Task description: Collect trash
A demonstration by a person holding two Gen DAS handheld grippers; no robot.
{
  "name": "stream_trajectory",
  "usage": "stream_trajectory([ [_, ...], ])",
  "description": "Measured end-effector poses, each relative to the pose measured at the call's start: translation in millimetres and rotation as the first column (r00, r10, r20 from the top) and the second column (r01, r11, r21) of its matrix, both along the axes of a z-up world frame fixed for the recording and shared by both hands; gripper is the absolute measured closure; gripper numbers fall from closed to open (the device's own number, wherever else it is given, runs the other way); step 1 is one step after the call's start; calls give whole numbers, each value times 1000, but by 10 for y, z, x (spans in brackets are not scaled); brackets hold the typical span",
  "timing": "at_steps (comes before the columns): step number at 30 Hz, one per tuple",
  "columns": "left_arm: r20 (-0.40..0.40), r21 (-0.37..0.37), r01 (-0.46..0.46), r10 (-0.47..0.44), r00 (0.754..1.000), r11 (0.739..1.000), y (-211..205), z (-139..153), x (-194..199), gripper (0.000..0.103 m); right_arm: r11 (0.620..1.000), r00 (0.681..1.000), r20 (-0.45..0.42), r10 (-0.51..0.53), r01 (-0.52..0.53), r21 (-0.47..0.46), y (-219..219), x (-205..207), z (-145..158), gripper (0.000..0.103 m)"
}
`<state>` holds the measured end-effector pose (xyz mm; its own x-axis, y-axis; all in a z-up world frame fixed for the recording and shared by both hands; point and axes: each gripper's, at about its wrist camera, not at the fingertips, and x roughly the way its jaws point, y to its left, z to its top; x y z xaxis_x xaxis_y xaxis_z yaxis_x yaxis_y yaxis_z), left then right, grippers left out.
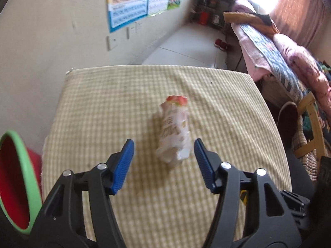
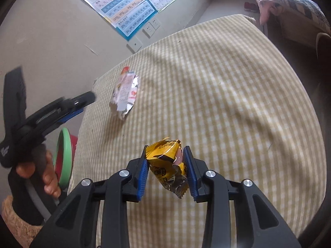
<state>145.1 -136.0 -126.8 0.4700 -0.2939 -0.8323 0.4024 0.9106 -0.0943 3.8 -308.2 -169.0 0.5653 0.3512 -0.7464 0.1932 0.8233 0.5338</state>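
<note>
Right gripper: clamped on yellow snack wrapper, lifted off checked tablecloth for carrying. Left gripper: half open, empty, poised over crumpled white wrapper on cloth. Red bin waiting beside table edge, probably for both.

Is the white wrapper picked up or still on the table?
On the table: the white wrapper lies flat on the checked cloth, the left gripper open and not touching it.
</note>
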Motion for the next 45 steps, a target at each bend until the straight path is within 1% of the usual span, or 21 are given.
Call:
stream_trajectory([
  [2,-25,36,7,-6,1000,999,-204,-105,128,47,1000,1000,-1,4,-4,-4,-23,3,-13,69],
  [3,-43,47,4,-2,999,999,-273,-160,191,47,1000,1000,-5,13,-13,-2,-24,2,-31,67],
  [5,-77,64,-3,8,997,998,-343,-268,266,47,1000,999,-12,31,-31,6,-12,-13,-64,61],
  [6,-103,82,-8,17,995,997,-392,-359,321,47,999,999,-13,37,-37,16,-3,-4,-74,55],
  [7,-116,95,-11,22,993,995,-410,-422,339,49,999,999,-10,38,-38,26,2,11,-83,52],
  [8,-128,111,-16,30,991,994,-424,-481,360,52,999,999,-6,41,-41,34,2,16,-76,51],
  [9,-151,128,-20,39,988,992,-428,-560,379,62,998,999,-1,43,-43,35,4,7,-61,49],
  [11,-171,119,-28,49,984,992,-383,-605,361,62,998,999,6,43,-43,36,-8,-1,-44,48],
  [14,-154,121,-25,44,987,992,-306,-547,284,63,998,999,0,39,-39,41,-31,-6,-52,48],
  [17,-135,104,-39,53,989,994,-151,-430,144,65,998,999,-9,39,-39,46,-37,-12,-68,48],
  [21,-108,93,-37,47,993,995,56,-308,-132,64,998,999,-9,36,-36,50,-40,-10,-72,48],
  [25,-114,83,-37,47,992,996,156,-316,-278,63,998,1000,-9,25,-24,57,-55,-3,-89,48],
  [31,-135,91,-43,55,989,995,147,-437,-239,62,998,1000,0,22,-22,61,-55,-20,-72,47],
  [36,-138,98,-46,59,989,994,151,-481,-252,62,997,1000,6,24,-25,70,-68,-30,-65,47],
  [39,-118,102,-49,61,991,994,160,-468,-288,64,995,999,7,43,-44,94,-46,-23,-69,47],
  [45,-89,85,-53,61,994,995,175,-386,-403,65,995,999,0,55,-54,89,5,7,-86,48],
])
